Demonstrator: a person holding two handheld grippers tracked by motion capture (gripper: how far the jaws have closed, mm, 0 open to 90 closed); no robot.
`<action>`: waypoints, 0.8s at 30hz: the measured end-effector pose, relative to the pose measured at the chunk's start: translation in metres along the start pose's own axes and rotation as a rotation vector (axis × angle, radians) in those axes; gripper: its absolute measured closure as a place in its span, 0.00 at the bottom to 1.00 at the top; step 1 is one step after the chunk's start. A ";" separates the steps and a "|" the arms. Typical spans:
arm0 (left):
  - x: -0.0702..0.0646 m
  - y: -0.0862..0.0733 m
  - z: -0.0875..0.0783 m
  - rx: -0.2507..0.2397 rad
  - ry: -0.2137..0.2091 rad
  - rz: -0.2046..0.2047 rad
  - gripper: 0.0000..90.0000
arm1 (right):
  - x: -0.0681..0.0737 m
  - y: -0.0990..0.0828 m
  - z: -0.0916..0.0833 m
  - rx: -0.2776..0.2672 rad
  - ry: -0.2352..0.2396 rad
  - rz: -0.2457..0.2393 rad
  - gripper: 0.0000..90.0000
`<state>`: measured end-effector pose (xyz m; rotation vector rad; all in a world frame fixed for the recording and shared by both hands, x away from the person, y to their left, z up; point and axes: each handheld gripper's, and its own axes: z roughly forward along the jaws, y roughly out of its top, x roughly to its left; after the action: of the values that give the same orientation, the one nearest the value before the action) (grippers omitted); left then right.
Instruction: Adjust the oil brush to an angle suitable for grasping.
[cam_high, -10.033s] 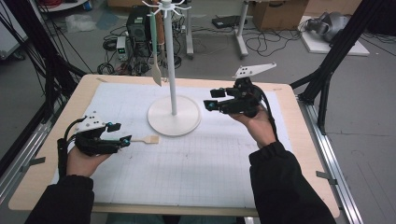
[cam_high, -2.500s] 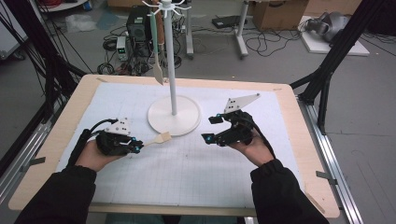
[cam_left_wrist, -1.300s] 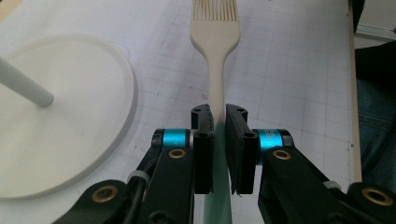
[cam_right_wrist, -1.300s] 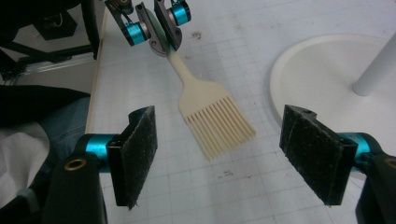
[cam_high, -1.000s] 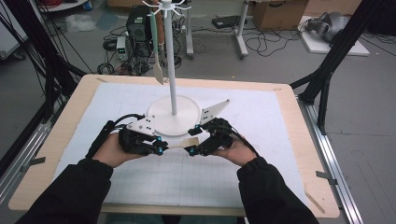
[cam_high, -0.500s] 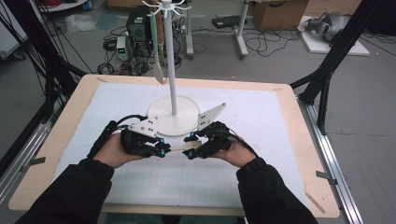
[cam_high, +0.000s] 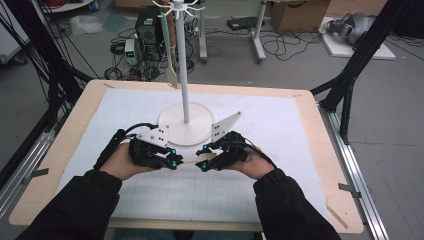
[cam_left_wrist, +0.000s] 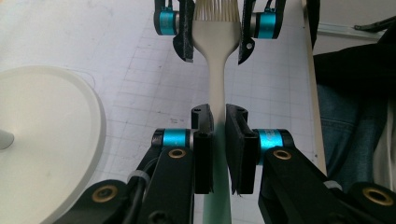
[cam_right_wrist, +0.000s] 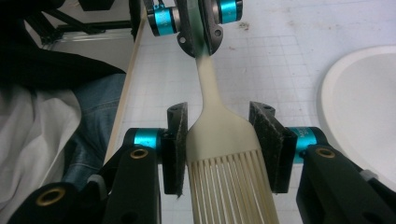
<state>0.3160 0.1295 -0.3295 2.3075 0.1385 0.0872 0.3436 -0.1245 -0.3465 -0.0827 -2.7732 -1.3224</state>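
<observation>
Brush (cam_left_wrist: 217, 88): spans gap between your two grippers, above bench (cam_high: 300, 130), just in front of stand base (cam_high: 192, 131). Your left gripper (cam_left_wrist: 219, 126) clenched on handle. Your right gripper (cam_right_wrist: 219, 140) jaws just closing around bristle head; left pad touching, right pad apart.

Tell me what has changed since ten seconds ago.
The left hand-held gripper carried the silicone brush from the table's left to the middle. The right hand-held gripper came over to meet it, and its jaws have just been closing around the brush head. The white stand stayed put.
</observation>
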 end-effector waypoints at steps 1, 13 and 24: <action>0.000 0.000 0.000 -0.001 -0.004 -0.002 0.90 | 0.001 0.000 0.000 0.002 0.003 0.001 0.65; -0.001 0.000 0.003 -0.002 -0.034 0.005 0.90 | 0.002 0.000 -0.003 0.005 0.038 0.012 0.67; 0.000 0.000 0.005 -0.010 -0.043 -0.005 0.89 | 0.003 0.000 -0.006 -0.008 0.030 0.004 0.67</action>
<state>0.3161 0.1264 -0.3330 2.2971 0.1214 0.0358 0.3407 -0.1293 -0.3420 -0.0688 -2.7415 -1.3227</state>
